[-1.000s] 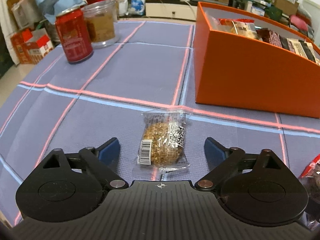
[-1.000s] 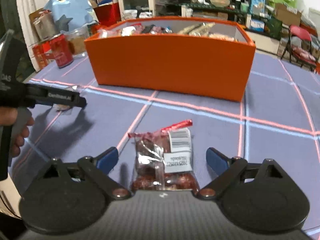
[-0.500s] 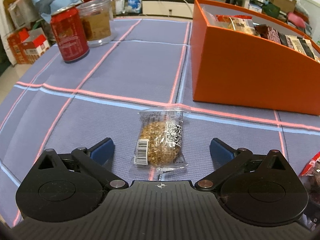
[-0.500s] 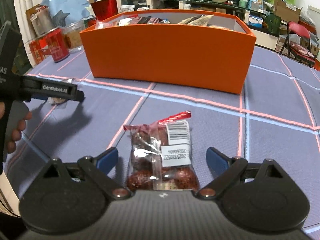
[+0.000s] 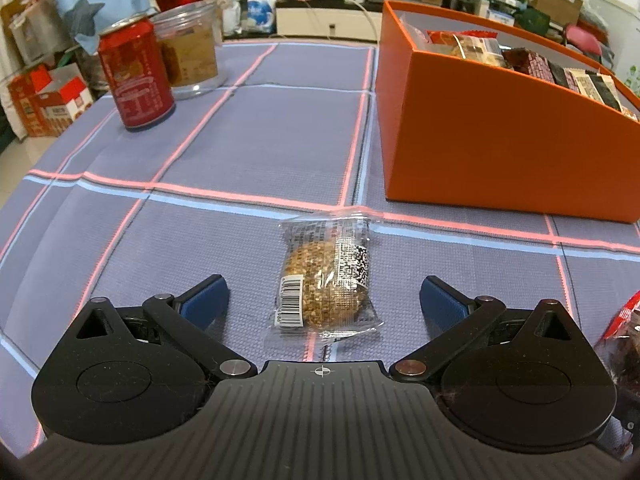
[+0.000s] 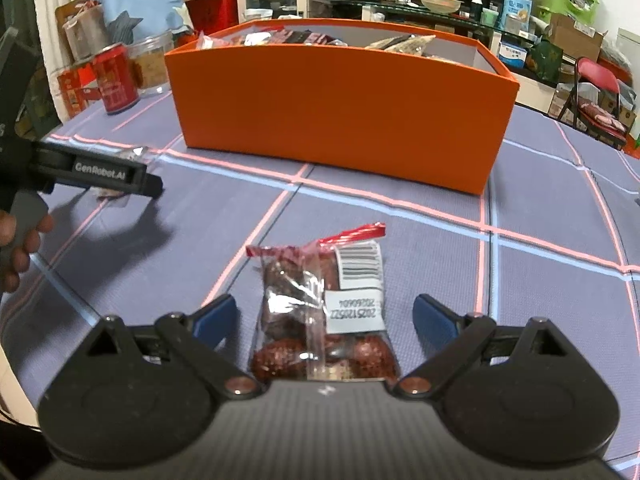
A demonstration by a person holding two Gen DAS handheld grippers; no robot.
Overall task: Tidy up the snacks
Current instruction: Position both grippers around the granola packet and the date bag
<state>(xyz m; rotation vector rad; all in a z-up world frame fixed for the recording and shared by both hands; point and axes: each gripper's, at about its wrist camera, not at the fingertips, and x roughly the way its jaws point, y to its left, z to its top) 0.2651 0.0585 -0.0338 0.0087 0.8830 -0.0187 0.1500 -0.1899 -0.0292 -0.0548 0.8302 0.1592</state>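
Observation:
A clear packet with a brown grain cake [image 5: 326, 276] lies flat on the blue checked tablecloth, between the wide-open fingers of my left gripper [image 5: 324, 298]. A clear packet of red dates [image 6: 324, 312] with a white label lies between the wide-open fingers of my right gripper [image 6: 324, 316]. Neither packet is touched. An orange box [image 5: 500, 132] holding several snack packets stands beyond; it also shows in the right wrist view [image 6: 340, 100]. The left gripper [image 6: 100, 172] shows at the left of the right wrist view.
A red soda can [image 5: 136, 76] and a clear plastic jar [image 5: 188, 48] stand at the table's far left. The date packet's edge [image 5: 624, 344] shows at the right of the left wrist view. Cluttered shelves, boxes and a red chair [image 6: 596, 92] surround the table.
Both grippers have edged forward and lower over their packets, which now sit deeper between the fingers. The left gripper's fingers have spread slightly wider. The packets have not moved.

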